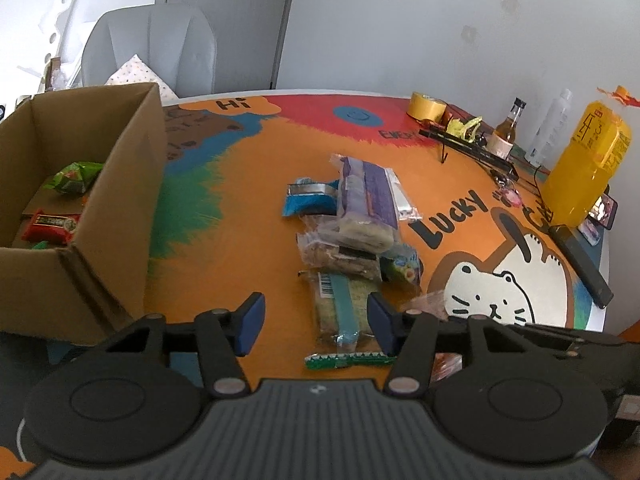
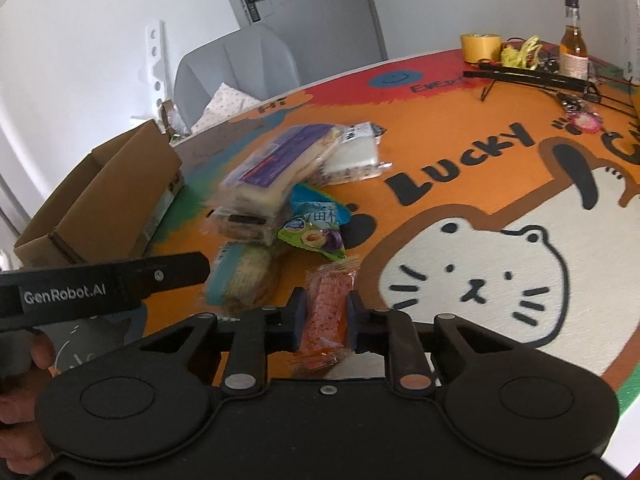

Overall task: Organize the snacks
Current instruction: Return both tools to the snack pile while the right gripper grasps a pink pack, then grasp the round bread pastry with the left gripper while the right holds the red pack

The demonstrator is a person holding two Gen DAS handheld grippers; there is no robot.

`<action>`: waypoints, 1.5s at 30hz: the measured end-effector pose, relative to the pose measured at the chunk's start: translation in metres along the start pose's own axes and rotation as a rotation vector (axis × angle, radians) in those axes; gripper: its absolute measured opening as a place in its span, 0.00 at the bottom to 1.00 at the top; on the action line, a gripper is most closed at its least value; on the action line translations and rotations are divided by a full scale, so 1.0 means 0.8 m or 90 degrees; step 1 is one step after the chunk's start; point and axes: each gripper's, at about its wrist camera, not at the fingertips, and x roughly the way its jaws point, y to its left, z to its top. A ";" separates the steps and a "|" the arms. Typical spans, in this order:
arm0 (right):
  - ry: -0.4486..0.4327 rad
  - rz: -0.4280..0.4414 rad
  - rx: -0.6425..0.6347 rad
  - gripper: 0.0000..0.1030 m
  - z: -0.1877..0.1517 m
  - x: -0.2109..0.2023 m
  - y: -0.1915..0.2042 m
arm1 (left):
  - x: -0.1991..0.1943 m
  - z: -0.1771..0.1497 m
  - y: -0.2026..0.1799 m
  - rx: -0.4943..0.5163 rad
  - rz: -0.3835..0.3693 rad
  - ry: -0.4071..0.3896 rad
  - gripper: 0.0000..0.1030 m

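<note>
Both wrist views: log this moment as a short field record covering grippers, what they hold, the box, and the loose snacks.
right gripper: shut on orange snack packet, packet lying on the table
left gripper: partly closed around teal-striped snack pack; right pad touches it, left pad stands clear
cardboard box: open, at the table's left edge; holds a green packet and a red packet
snack pile: several wrapped packs heaped mid-table, purple-labelled pack on top
</note>
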 end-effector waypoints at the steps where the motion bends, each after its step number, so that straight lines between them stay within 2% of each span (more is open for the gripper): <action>1: -0.001 -0.004 0.002 0.18 0.001 0.000 -0.002 | 0.002 0.000 0.000 0.001 0.000 0.002 0.54; 10: -0.011 -0.031 0.008 0.17 0.007 -0.006 -0.016 | 0.023 0.001 -0.009 -0.003 -0.012 0.016 0.59; 15: -0.015 -0.037 0.007 0.17 0.010 -0.013 -0.025 | 0.042 -0.004 -0.027 0.009 0.003 0.032 0.65; 18: -0.013 -0.049 0.005 0.17 0.010 -0.014 -0.030 | 0.046 -0.010 -0.038 0.023 -0.009 0.027 0.69; 19: -0.012 -0.052 0.004 0.19 0.011 -0.014 -0.031 | 0.047 -0.012 -0.041 0.032 -0.005 0.027 0.69; 22: -0.013 -0.066 -0.011 0.32 0.009 -0.014 -0.024 | 0.047 -0.015 -0.042 0.045 0.007 0.020 0.69; 24: -0.011 -0.070 -0.019 0.43 0.008 -0.013 -0.020 | 0.046 -0.016 -0.041 0.052 0.014 0.019 0.59; 25: -0.008 -0.070 -0.021 0.44 0.007 -0.010 -0.017 | 0.045 -0.016 -0.040 0.055 0.017 0.019 0.55; 26: -0.003 -0.072 -0.024 0.44 0.005 -0.009 -0.016 | 0.044 -0.015 -0.037 0.055 0.019 0.018 0.45; 28: 0.007 -0.080 -0.028 0.44 0.002 -0.004 -0.013 | 0.041 -0.015 -0.029 0.046 0.012 0.020 0.44; 29: 0.002 -0.085 -0.033 0.39 0.000 -0.004 -0.011 | 0.039 -0.015 -0.026 0.041 0.009 0.020 0.44; 31: 0.005 -0.093 -0.043 0.23 0.000 -0.004 -0.006 | 0.034 -0.015 -0.020 0.030 0.009 0.016 0.44; 33: 0.008 -0.068 -0.037 0.22 0.001 -0.006 -0.005 | 0.028 -0.016 -0.016 0.025 0.004 0.013 0.44; 36: -0.006 -0.070 -0.044 0.17 0.001 -0.010 0.003 | 0.019 -0.015 -0.014 0.024 -0.003 0.006 0.44; 45: -0.039 -0.046 -0.057 0.16 0.016 -0.026 0.025 | -0.016 -0.001 -0.006 0.019 -0.005 -0.037 0.44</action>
